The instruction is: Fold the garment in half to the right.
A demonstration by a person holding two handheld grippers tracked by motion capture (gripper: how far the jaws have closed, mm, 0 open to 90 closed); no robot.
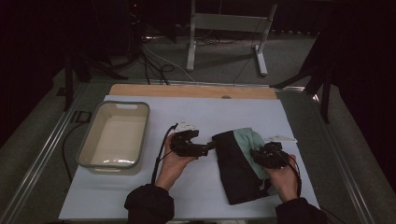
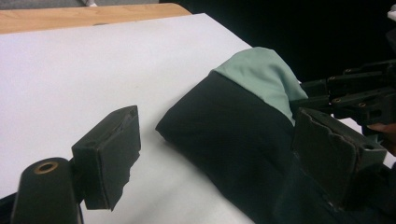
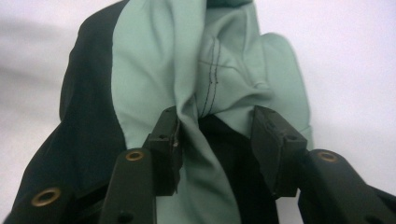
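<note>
A black garment (image 1: 236, 170) with a mint-green lining (image 1: 247, 139) lies crumpled on the white sheet, right of the middle. My left gripper (image 1: 211, 147) is at the garment's left edge. In the left gripper view my left gripper (image 2: 219, 158) is wide open, and the black cloth (image 2: 233, 126) lies between and beyond the jaws. My right gripper (image 1: 257, 155) rests on the garment's right side. My right gripper (image 3: 219, 140) is open in its own view; a green fold (image 3: 154, 60) and black cloth (image 3: 88, 107) sit between the jaws, and the fold touches one pad.
A pale empty tub (image 1: 93, 135) stands at the left of the white sheet (image 1: 210, 112). A wooden table edge (image 1: 191, 91) runs along the back. Beyond it, cables and a white desk frame (image 1: 191, 42) are on the floor. The right gripper (image 2: 355, 91) appears past the garment in the left gripper view.
</note>
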